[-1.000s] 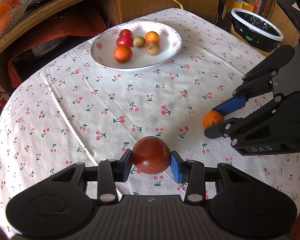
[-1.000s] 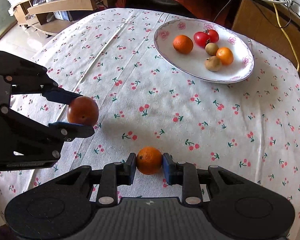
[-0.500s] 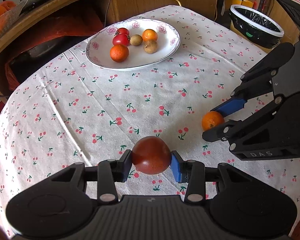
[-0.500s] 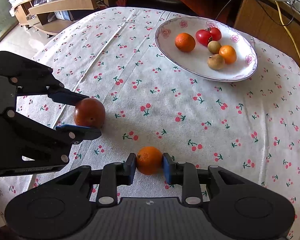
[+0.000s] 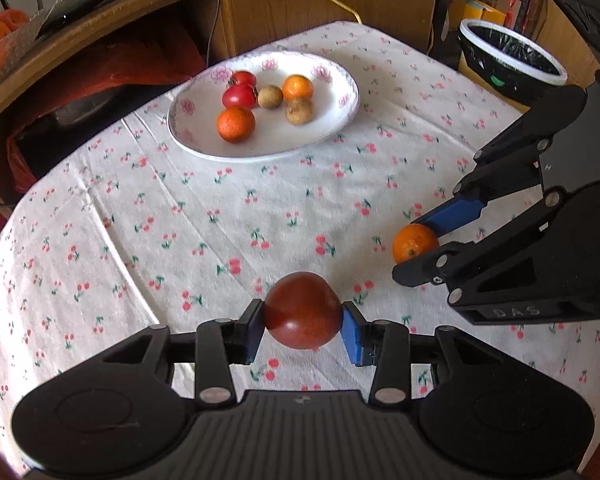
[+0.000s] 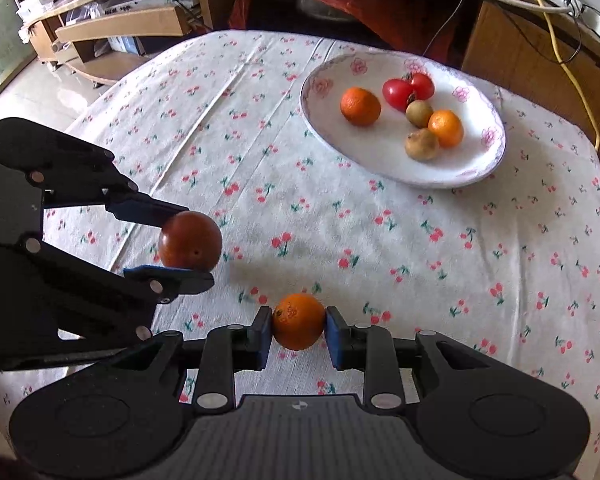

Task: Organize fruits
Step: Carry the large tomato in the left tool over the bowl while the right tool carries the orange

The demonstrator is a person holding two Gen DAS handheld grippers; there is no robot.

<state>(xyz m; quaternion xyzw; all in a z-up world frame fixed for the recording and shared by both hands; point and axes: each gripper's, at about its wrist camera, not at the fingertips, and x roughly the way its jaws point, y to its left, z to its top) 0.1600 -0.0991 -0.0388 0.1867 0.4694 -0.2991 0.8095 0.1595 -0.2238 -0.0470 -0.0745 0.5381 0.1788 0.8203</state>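
My left gripper [image 5: 302, 322] is shut on a dark red tomato [image 5: 302, 309], held above the cherry-print tablecloth. My right gripper [image 6: 298, 330] is shut on a small orange [image 6: 299, 321]. In the left wrist view the right gripper [image 5: 422, 240] shows at the right with the orange [image 5: 414, 243] between its blue pads. In the right wrist view the left gripper [image 6: 180, 240] shows at the left with the tomato [image 6: 189, 241]. A white flowered plate [image 5: 324, 136] at the far side holds two oranges, two red tomatoes and two brownish fruits; the same plate [image 6: 460, 176] appears upper right.
The round table [image 5: 100, 240] drops off at its edges on the left and right. A black bin with a white rim [image 5: 508, 60] stands beyond the table at the right. Cardboard boxes [image 5: 320, 12], cables and a wooden shelf [image 6: 120, 28] surround the far side.
Both grippers have risen and pulled back a little with their fruit still held. The plate now looks farther off and more of the surroundings show.
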